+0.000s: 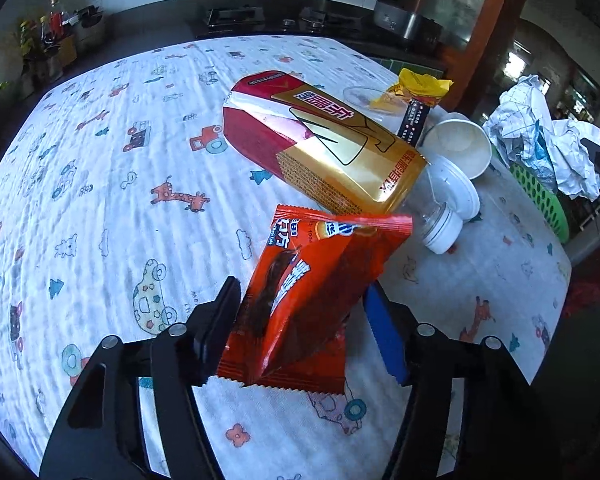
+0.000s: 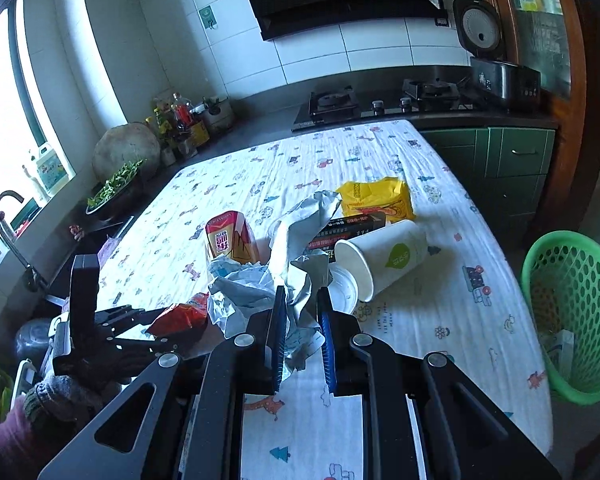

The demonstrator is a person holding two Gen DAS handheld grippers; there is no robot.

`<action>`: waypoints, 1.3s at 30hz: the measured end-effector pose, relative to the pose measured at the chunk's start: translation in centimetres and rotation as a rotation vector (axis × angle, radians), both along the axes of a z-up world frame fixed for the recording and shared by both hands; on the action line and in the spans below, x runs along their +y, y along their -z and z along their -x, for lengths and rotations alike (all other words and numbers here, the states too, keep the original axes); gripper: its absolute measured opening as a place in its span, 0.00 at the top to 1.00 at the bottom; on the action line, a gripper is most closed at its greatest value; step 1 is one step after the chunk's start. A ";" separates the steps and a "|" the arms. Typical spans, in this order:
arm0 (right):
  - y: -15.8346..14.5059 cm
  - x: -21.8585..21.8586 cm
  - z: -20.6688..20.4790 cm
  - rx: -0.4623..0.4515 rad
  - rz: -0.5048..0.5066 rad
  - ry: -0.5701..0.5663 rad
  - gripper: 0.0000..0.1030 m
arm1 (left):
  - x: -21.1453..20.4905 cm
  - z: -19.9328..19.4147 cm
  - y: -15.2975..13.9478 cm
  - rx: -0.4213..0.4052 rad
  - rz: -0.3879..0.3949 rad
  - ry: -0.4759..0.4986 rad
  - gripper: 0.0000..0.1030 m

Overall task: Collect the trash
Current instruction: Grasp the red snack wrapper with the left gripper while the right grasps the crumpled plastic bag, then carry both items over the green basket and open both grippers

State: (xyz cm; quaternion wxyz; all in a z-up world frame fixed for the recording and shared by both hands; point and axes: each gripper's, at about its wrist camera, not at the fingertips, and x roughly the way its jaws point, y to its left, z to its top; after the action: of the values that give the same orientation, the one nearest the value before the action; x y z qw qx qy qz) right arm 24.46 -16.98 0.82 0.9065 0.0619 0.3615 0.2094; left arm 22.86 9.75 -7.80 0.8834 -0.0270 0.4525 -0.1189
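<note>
Worktop cloth (image 1: pixel 100 200), white with printed cartoon animals and cars, fills my left view. My left tool (image 1: pixel 300 320) has a red-orange foil snack wrapper (image 1: pixel 304 300) standing between its black and blue fingers; the left pad touches the wrapper's edge, but I cannot tell whether the blue pad presses it, so I cannot call it clamped. Just beyond lies a red-and-gold glossy snack bag (image 1: pixel 320 140) on its side, with a clear plastic bottle with a white cap (image 1: pixel 440 224) touching its near end. To the right, a white paper cup (image 1: pixel 458 148) lies tipped over beside a white plastic lid (image 1: pixel 458 188), and behind them sits a yellow crinkled packet (image 1: pixel 420 88) over a dark narrow box (image 1: pixel 414 120). My right tool (image 2: pixel 302 320) is clamped together on a crumpled white-and-grey paper wad (image 2: pixel 268 280), held above the cloth. At far right a green perforated plastic basket (image 2: pixel 580 312) stands beside the worktop, apart from the wad.
</note>
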 end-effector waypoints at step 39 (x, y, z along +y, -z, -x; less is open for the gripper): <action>5.7 -25.6 -4.1 0.091 0.125 0.492 0.70 | -20.6 -1.9 -8.7 -0.095 0.147 0.352 0.56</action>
State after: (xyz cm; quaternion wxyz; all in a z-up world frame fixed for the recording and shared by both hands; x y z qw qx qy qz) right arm 28.55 -42.55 -4.89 0.9149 0.1011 0.3884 -0.0434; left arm 24.78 -10.86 0.89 0.8650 -0.0064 0.3981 -0.3054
